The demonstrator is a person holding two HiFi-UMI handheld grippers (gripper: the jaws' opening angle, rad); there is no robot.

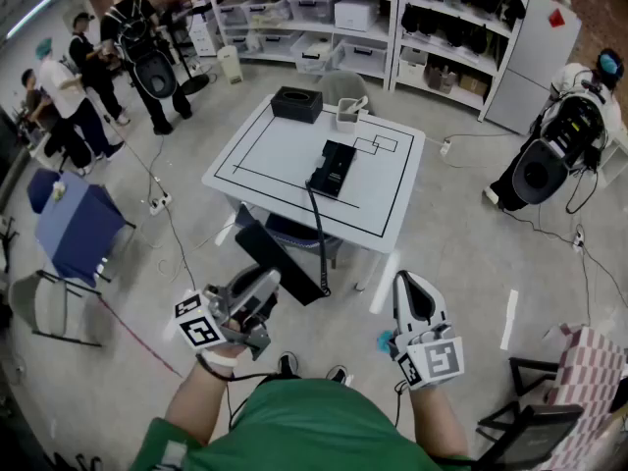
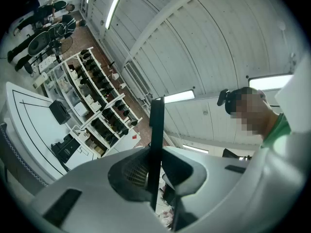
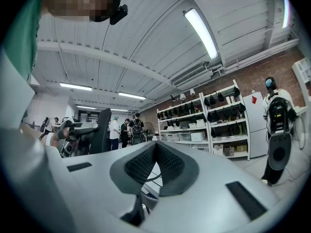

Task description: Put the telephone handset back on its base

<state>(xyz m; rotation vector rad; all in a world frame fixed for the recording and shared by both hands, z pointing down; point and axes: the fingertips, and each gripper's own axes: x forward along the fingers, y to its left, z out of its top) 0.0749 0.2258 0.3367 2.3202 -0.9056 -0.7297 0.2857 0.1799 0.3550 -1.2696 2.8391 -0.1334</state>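
Our left claw [image 1: 260, 292] pinches the handset [image 1: 283, 261] at lower centre, well apart from its base [image 1: 334, 168] on the desk [image 1: 260, 150]. Our right claw [image 1: 410, 285] is closed and empty. The taut cord [image 1: 318, 234] might drag the base.

One handset [image 1: 283, 261], one base [image 1: 334, 168]
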